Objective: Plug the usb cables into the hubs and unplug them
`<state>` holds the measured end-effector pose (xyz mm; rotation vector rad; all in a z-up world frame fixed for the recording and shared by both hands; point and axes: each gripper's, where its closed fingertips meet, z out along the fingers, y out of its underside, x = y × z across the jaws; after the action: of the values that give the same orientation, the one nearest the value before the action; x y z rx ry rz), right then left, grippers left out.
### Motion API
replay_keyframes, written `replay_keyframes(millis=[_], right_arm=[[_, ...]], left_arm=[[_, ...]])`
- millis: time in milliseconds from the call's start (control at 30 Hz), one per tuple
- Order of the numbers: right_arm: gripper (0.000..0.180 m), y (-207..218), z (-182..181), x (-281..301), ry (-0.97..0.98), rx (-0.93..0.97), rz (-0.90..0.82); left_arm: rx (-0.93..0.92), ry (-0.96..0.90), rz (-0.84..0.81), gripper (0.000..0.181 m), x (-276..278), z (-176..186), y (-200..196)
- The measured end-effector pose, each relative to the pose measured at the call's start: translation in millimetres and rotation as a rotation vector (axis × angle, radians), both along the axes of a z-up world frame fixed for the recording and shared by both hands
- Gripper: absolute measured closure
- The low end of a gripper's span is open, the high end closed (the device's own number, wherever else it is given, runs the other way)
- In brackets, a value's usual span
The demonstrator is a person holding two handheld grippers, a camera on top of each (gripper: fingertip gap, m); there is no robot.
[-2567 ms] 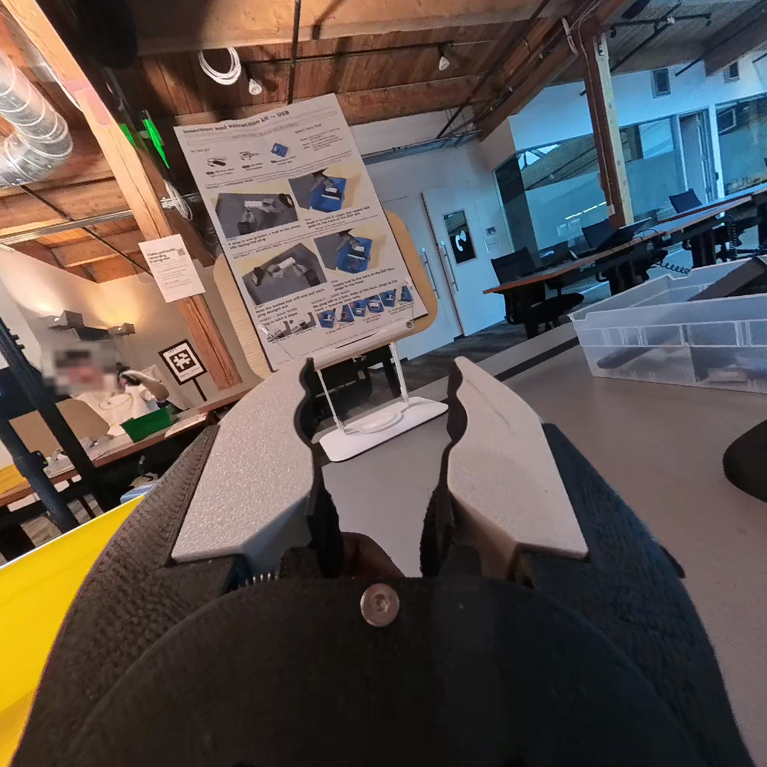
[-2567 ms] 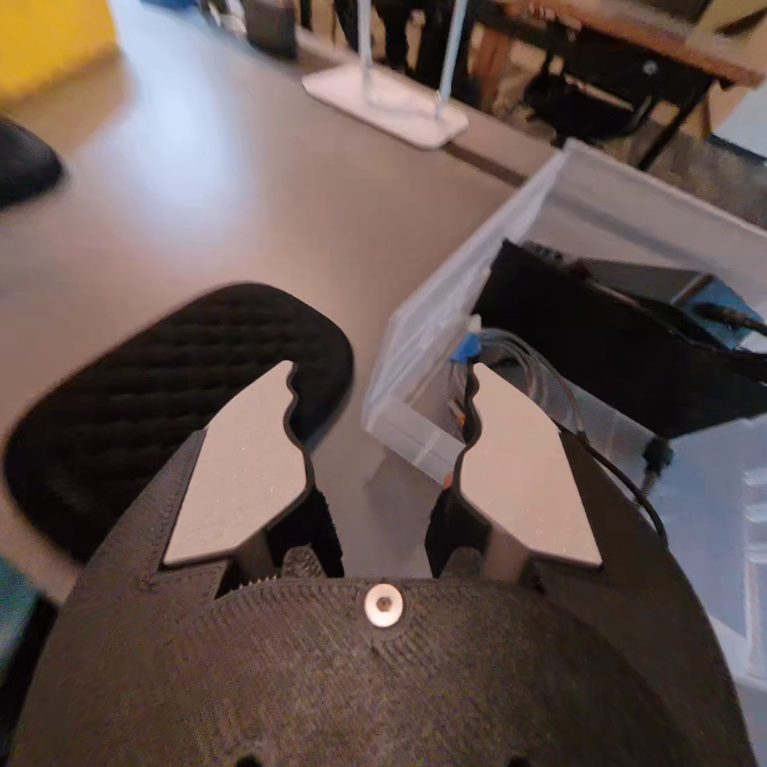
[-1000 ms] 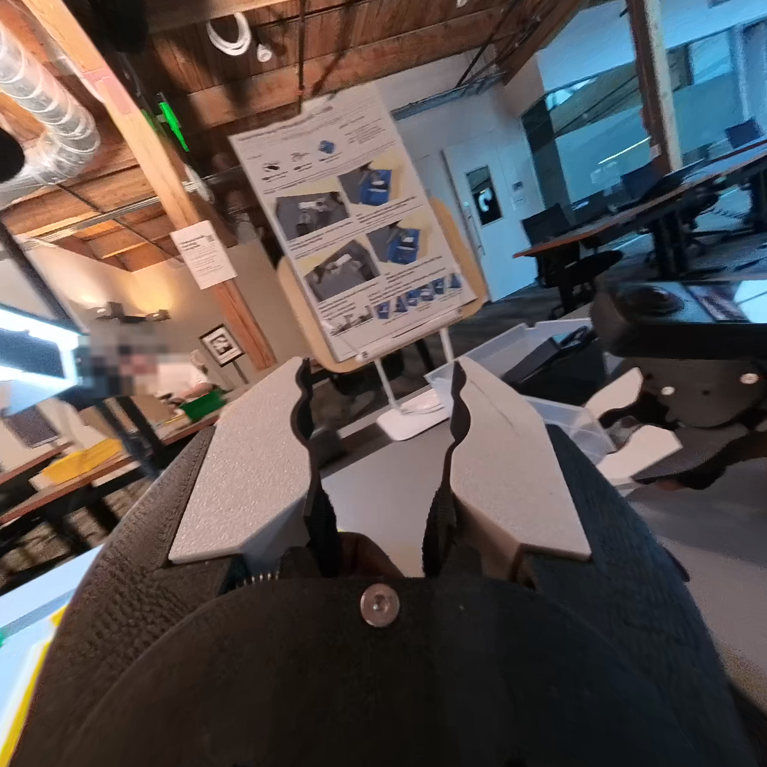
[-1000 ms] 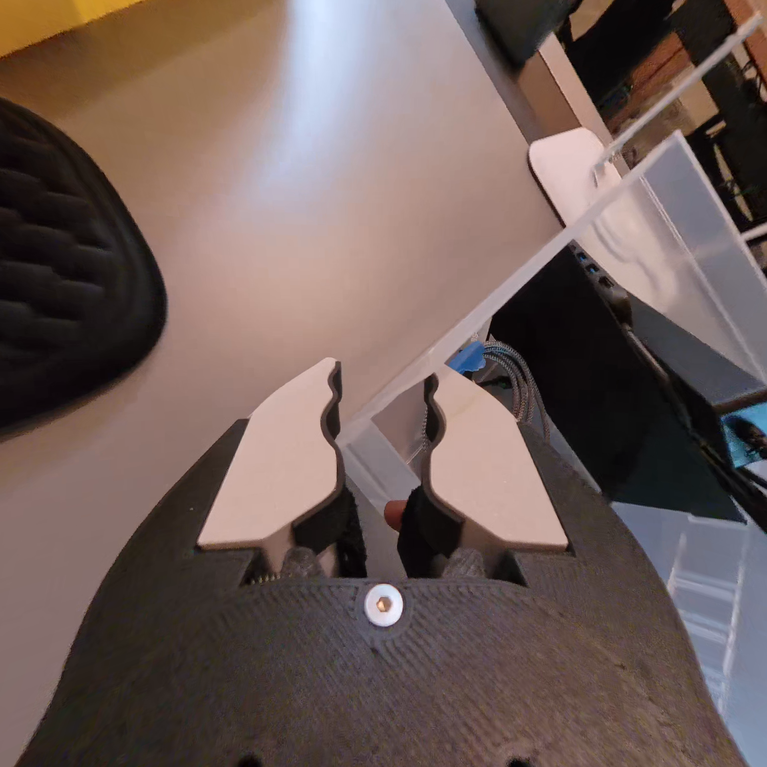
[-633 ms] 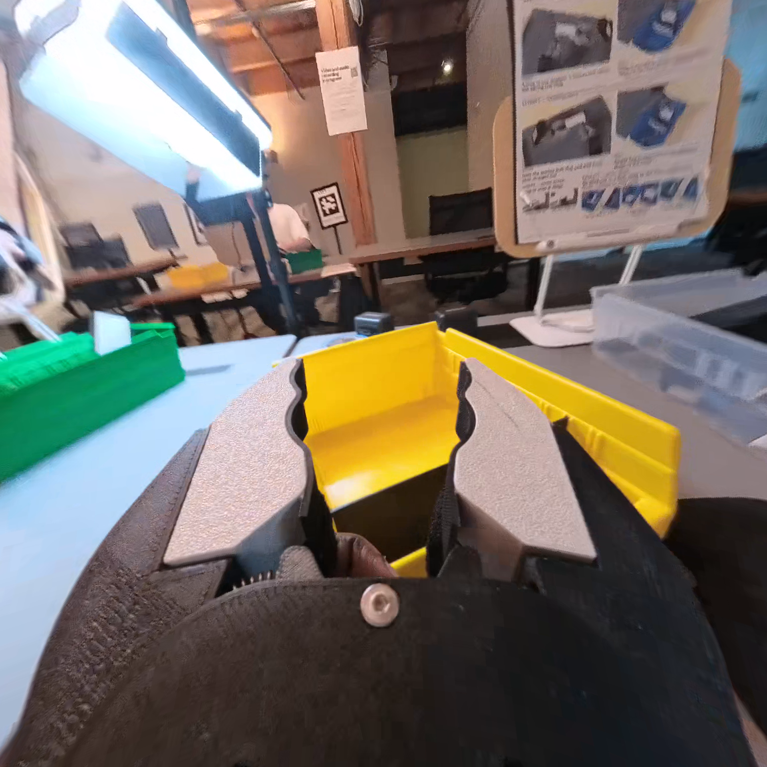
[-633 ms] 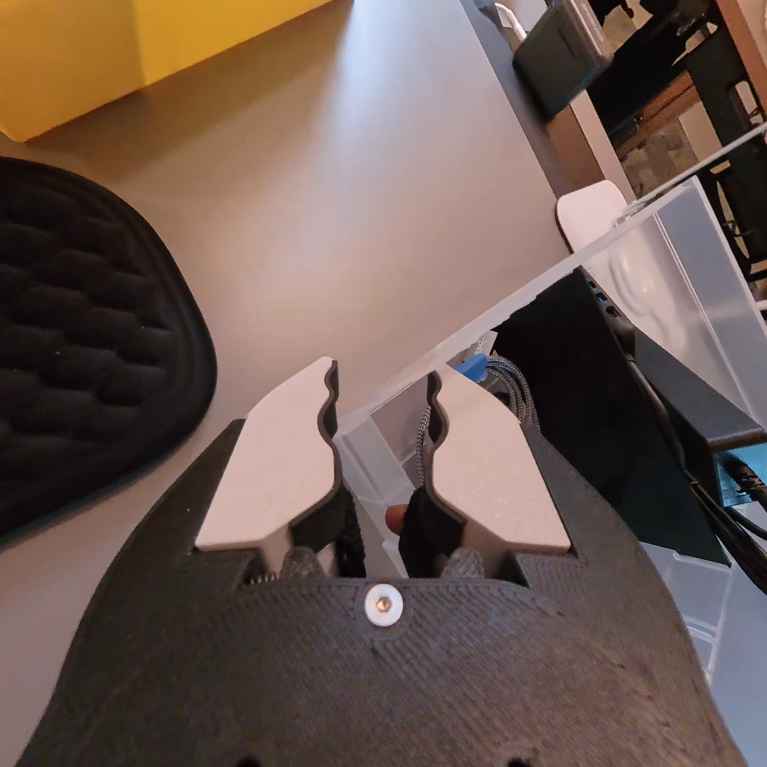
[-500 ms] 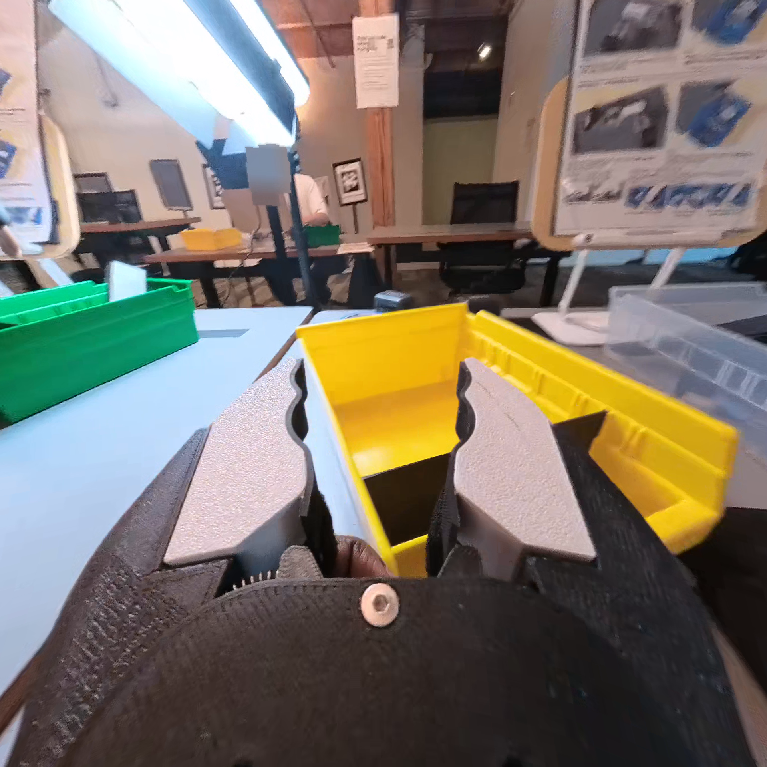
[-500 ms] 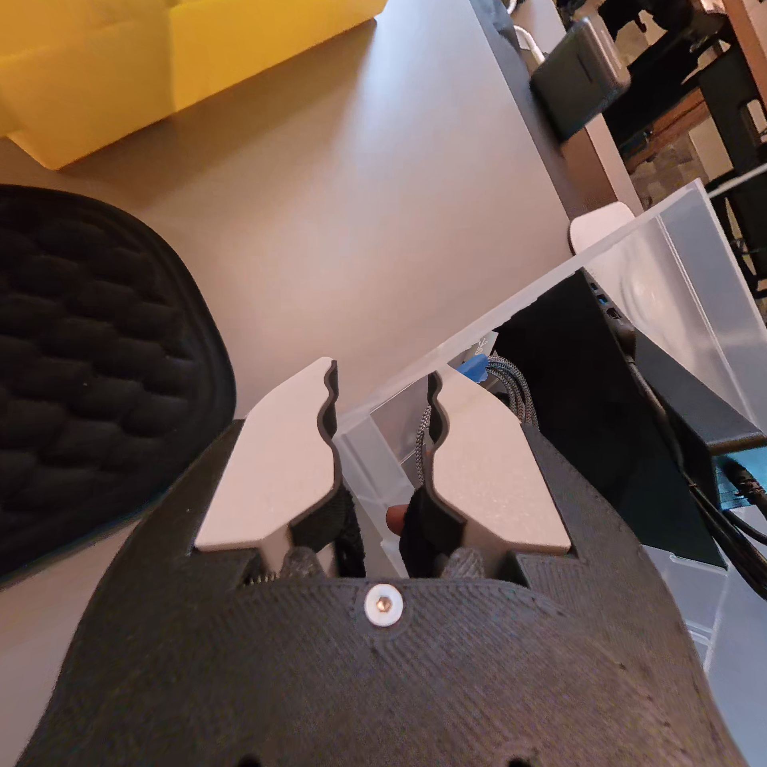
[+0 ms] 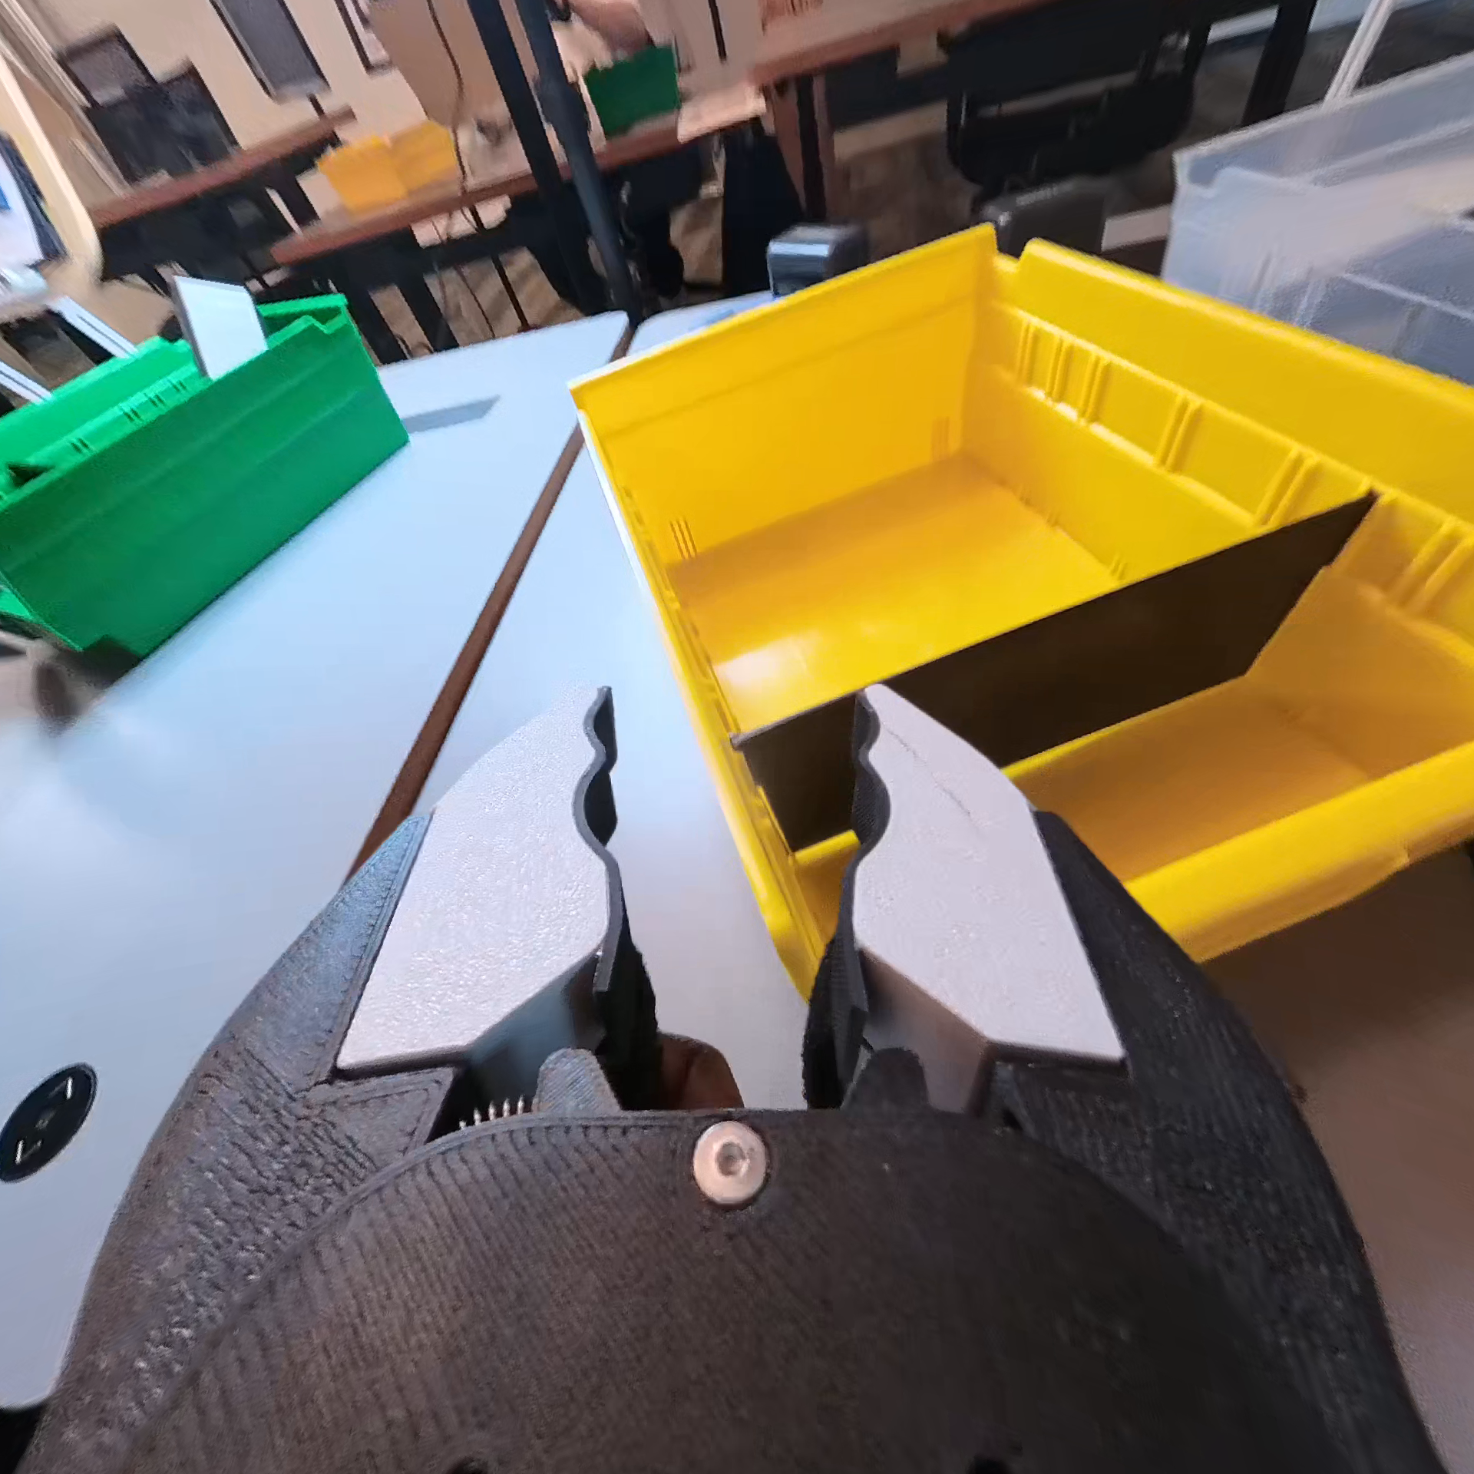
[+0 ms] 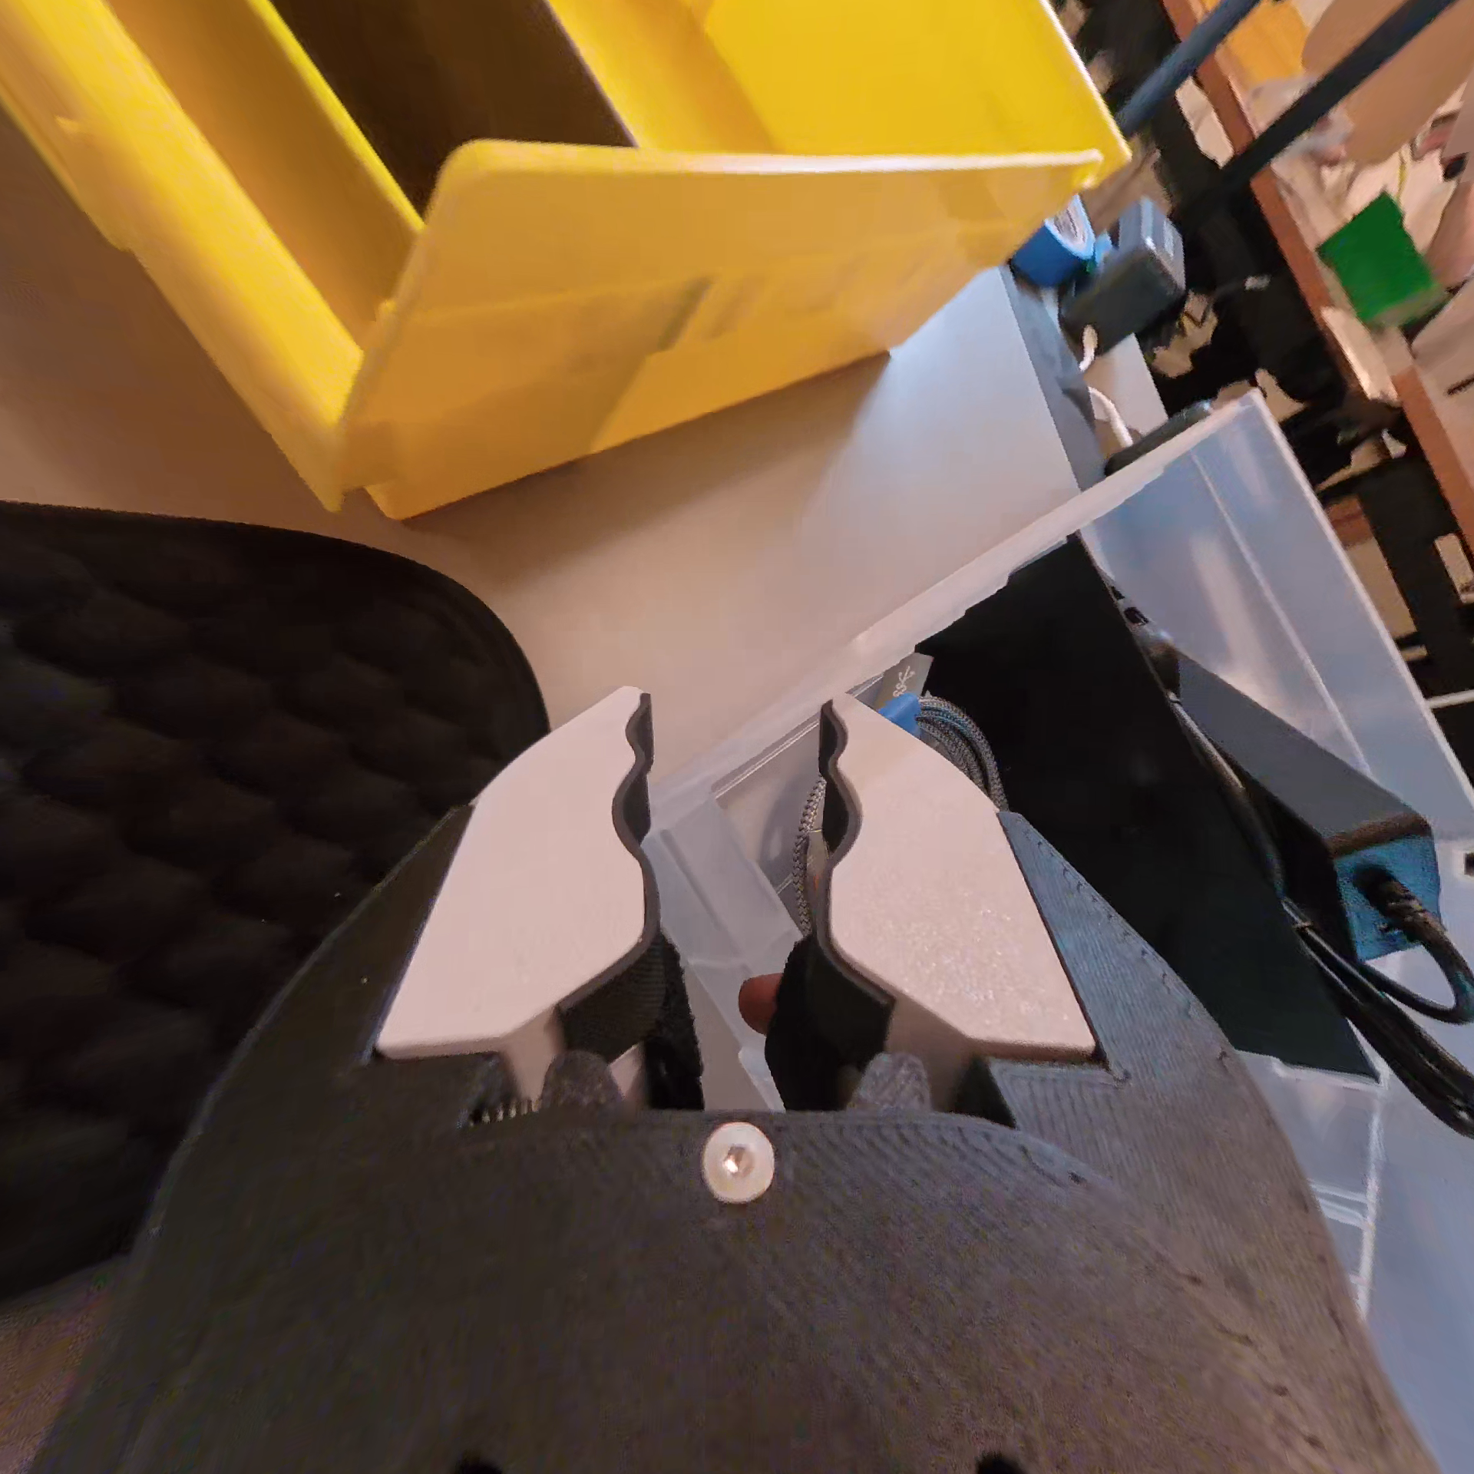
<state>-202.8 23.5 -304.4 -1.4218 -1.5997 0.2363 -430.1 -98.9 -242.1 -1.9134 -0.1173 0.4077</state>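
Observation:
My right gripper (image 10: 734,718) is shut across the near corner wall of a clear plastic bin (image 10: 1244,574), one finger outside and one inside. In the bin lie a coiled grey braided USB cable (image 10: 957,742) with a blue-and-silver plug (image 10: 905,686), a black box (image 10: 1117,805), and a blue part (image 10: 1388,885) with a black cable in it. My left gripper (image 9: 730,718) is open and empty. It hovers over the near left corner of a yellow bin (image 9: 798,447) with a black divider (image 9: 1117,662). No hub ports show clearly.
A black padded mat (image 10: 199,718) lies left of the right gripper. The yellow bin (image 10: 638,239) sits beyond it. A green bin (image 9: 183,494) stands at the far left on the adjoining pale table (image 9: 239,798). The clear bin (image 9: 1316,199) shows at the far right. Desks and chairs stand behind.
The right gripper closed onto the clear bin's wall and has kept its hold as the view swung towards the yellow bin. The left gripper swung left and tilted down over the yellow bin, still open.

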Motion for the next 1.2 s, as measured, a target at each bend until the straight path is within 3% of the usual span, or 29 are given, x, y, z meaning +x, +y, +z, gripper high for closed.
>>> replay_keyframes(millis=[133, 267, 333, 400, 733, 900, 967, 1067, 1200], right_arm=[[0.139, -12.3, 11.0, 0.0, 0.117, -0.006, 0.069], [0.141, -28.4, 60.0, 2.4, 0.462, 0.020, 0.062], [0.143, -45.1, 83.3, 2.0, 0.616, 0.049, 0.111], [0.144, -58.5, 91.4, -1.6, 0.668, 0.057, 0.131], [0.133, -71.6, 33.3, -29.8, 0.420, -0.204, 0.038], [0.132, -61.7, 25.4, -41.3, 0.329, -0.194, -0.014], [0.134, -61.8, 21.9, -48.4, 0.283, -0.174, -0.006], [0.154, -63.2, 16.1, -57.9, 0.219, -0.116, 0.013], [0.157, -65.0, 17.2, -60.2, 0.207, -0.042, 0.010]], left_arm=[[-0.048, -0.059, -0.002, 0.124, 4.8, -5.6, -6.6], [-0.091, -0.096, -0.004, 0.128, 5.5, -18.3, -4.0], [-0.164, -0.103, 0.007, 0.139, 2.3, -32.4, -5.5], [-0.230, -0.105, 0.001, 0.165, 3.2, -41.9, -9.6], [-0.321, -0.124, -0.009, 0.165, 15.8, -42.9, -27.5], [-0.321, -0.128, -0.021, 0.148, 13.8, -49.9, -21.5], [-0.321, -0.141, -0.046, 0.152, 16.0, -53.7, -18.3], [-0.305, -0.143, -0.033, 0.158, 13.2, -52.5, -16.0], [-0.324, -0.122, 0.010, 0.164, 8.4, -50.4, -18.2]])
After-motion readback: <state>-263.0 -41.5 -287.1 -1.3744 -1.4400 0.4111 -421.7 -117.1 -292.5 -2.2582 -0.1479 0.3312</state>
